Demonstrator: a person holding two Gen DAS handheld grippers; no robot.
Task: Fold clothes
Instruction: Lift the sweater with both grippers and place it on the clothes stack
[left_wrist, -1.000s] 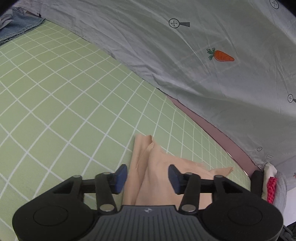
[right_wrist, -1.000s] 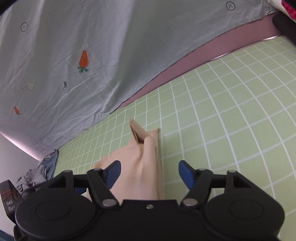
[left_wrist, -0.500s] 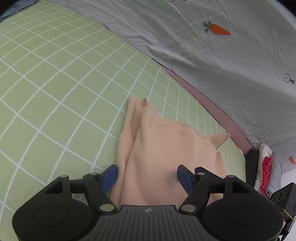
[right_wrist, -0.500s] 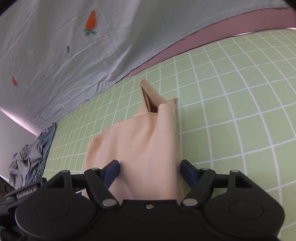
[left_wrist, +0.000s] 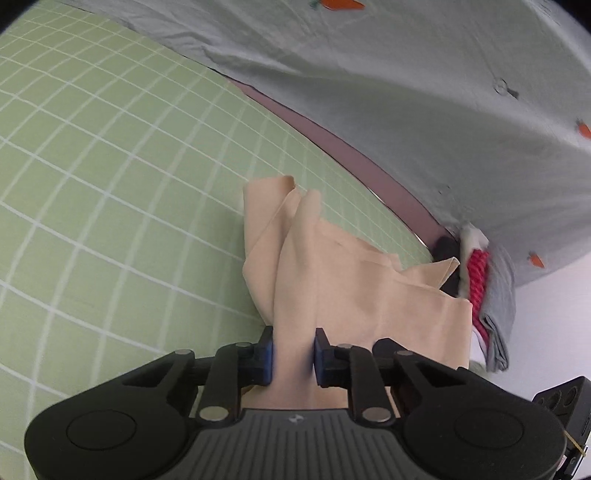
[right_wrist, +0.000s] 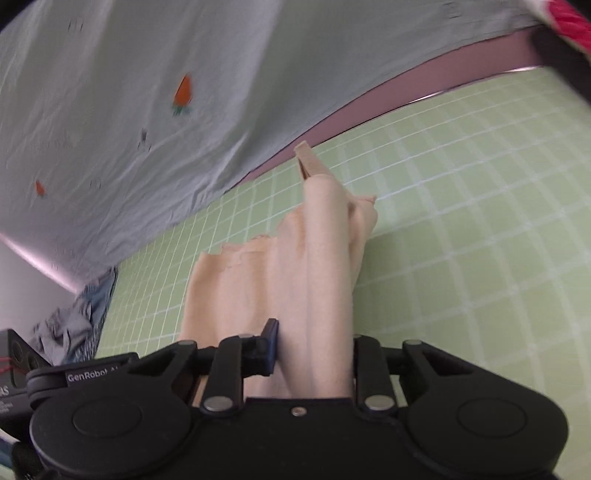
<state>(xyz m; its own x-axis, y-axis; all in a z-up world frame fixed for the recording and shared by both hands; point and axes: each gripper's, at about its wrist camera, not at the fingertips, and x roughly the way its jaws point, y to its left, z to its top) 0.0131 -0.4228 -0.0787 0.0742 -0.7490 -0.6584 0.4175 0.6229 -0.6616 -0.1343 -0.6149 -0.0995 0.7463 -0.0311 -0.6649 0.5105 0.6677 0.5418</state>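
Your right gripper (right_wrist: 312, 349) shows only its left blue pad; the other is buried under the bunched peach garment (right_wrist: 295, 277), whose near end vanishes beneath the gripper body in both wrist views. In your left wrist view the folded stack (left_wrist: 487, 295) at the right is partly covered by the garment and too small to sort into items. The grey carrot-print sheet (right_wrist: 147, 92) is blurred and runs off the frame.

Even soft daylight, no hard shadows; strong fisheye bending and dark vignette at corners, right wrist view motion-blurred, possibly slightly defocused.
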